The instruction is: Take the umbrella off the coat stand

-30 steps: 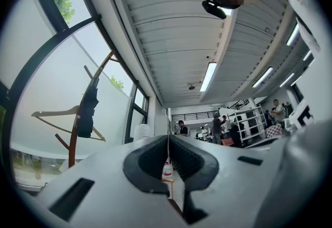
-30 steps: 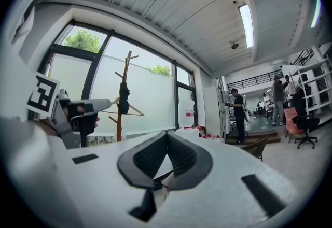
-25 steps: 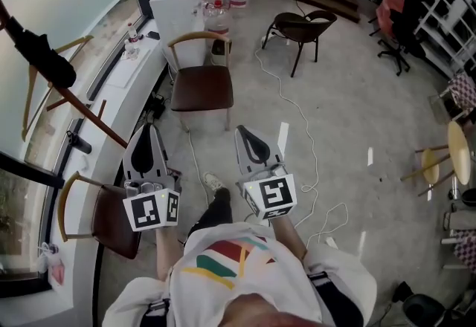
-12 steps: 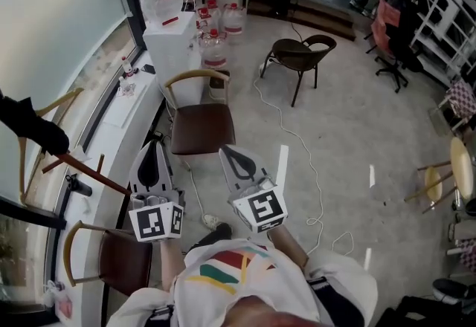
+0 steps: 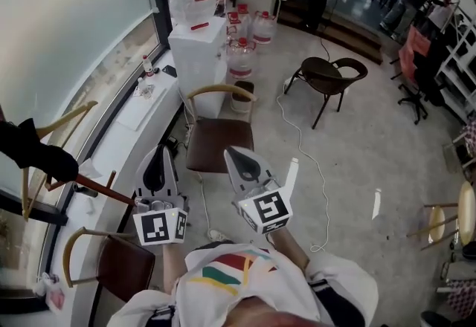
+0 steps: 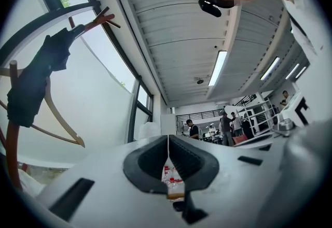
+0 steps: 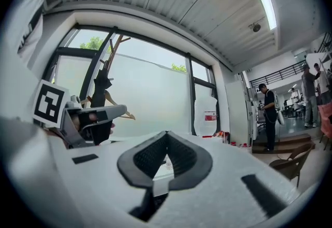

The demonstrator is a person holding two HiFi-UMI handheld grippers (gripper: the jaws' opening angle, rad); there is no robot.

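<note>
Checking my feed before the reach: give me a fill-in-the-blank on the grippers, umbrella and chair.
The left gripper and right gripper are both ____, holding nothing.
The dark umbrella hangs on the coat stand at the head view's ____ edge.
The chair ahead of the grippers has a ____ seat.
Missing words: shut; left; brown.
</note>
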